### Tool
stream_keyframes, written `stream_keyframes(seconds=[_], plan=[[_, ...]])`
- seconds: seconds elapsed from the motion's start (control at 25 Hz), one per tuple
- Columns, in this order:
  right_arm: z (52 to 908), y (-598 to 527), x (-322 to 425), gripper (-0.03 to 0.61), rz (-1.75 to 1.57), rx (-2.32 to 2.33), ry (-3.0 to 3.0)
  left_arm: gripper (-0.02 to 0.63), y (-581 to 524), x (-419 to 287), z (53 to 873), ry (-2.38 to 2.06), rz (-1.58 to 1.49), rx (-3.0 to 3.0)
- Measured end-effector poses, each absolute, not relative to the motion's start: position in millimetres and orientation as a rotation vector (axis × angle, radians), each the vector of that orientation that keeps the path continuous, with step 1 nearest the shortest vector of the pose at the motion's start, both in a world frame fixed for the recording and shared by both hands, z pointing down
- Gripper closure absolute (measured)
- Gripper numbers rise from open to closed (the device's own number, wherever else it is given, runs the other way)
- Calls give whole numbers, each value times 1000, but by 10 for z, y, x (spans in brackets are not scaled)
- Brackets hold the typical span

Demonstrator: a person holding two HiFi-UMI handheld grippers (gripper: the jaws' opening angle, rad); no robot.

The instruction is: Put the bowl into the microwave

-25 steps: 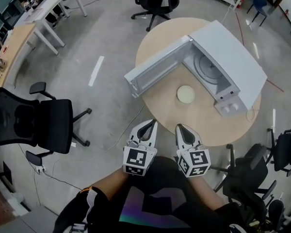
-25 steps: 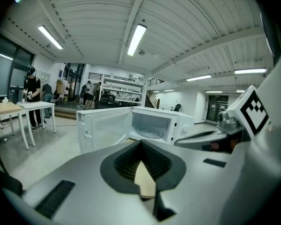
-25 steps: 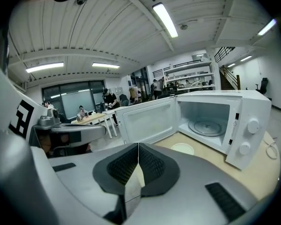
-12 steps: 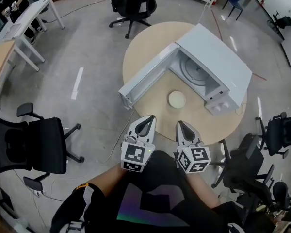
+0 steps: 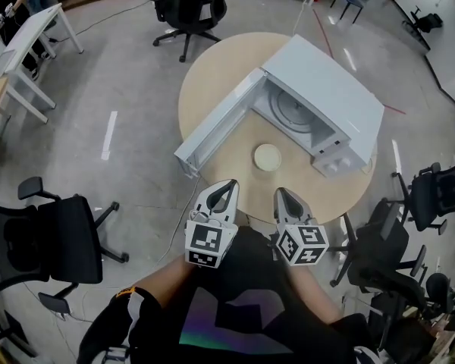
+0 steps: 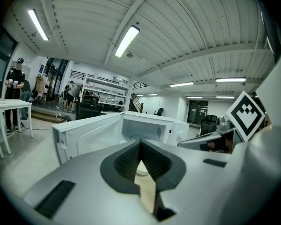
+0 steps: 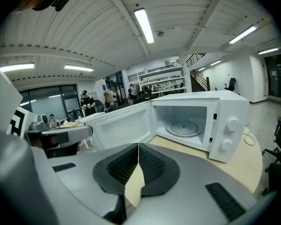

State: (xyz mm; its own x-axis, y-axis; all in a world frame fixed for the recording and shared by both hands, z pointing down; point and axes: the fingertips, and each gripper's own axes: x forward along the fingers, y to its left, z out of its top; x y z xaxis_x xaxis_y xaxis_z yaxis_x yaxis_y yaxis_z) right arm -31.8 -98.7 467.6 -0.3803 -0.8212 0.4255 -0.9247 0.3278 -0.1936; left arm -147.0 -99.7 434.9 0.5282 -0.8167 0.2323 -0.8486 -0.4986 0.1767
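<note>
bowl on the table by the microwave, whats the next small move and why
Probably open the right claw and ease it forward to the bowl: its jaws are shut and empty, short of the bowl, which sits on the table before the open microwave.

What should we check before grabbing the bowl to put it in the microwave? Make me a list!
1. The microwave door is swung open: ok.
2. The turntable inside is bare: ok.
3. The bowl sits on the table in front of the opening: ok.
4. The left tongs are open to grab: not ok, shut and empty.
5. The right tongs are open to grab: not ok, shut and empty.
6. The bowl has nothing in it: cannot tell, too small.
</note>
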Motion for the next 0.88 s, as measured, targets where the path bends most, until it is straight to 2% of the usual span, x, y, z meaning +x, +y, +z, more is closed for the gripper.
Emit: stream_keyframes(seconds=[0.88], plan=[[5738, -2098, 331, 561, 947, 1509, -2135, 568, -1936, -1030, 4937, -1428, 373, 2336]])
